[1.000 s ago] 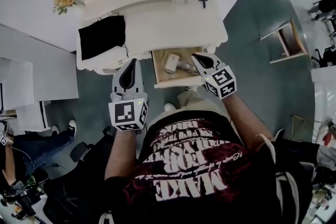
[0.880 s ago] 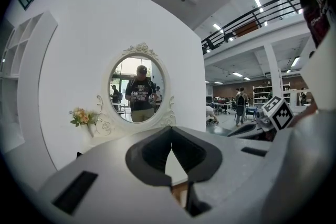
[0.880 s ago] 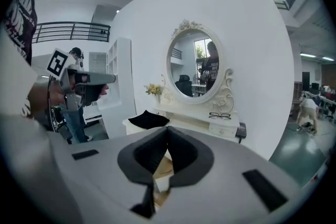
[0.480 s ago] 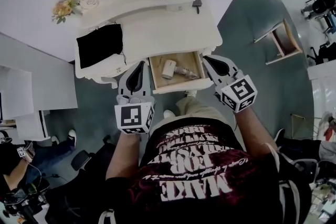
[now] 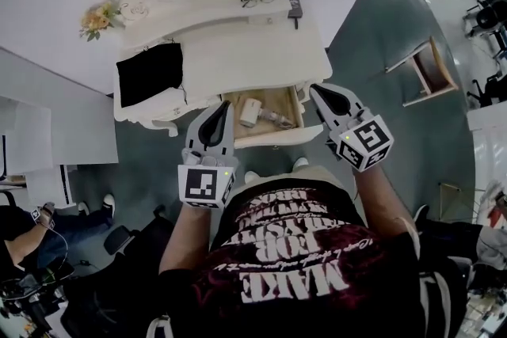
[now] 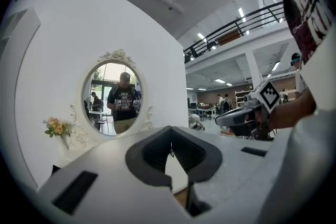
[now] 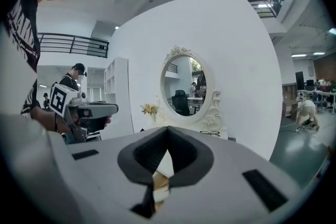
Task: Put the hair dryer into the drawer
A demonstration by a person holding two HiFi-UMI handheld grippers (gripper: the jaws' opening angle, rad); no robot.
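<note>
The right gripper (image 5: 317, 90) has come back from above the drawer (image 5: 269, 140) and now stands at its right corner. The left gripper (image 5: 223, 106) has moved closer to the drawer front. Both have their fingers pressed together and hold nothing. The dryer (image 5: 252, 112) lies inside the open drawer under the table (image 5: 261, 51), with a small greyish part beside it. So the placing looks done; probably only closing the drawer remains.
</note>
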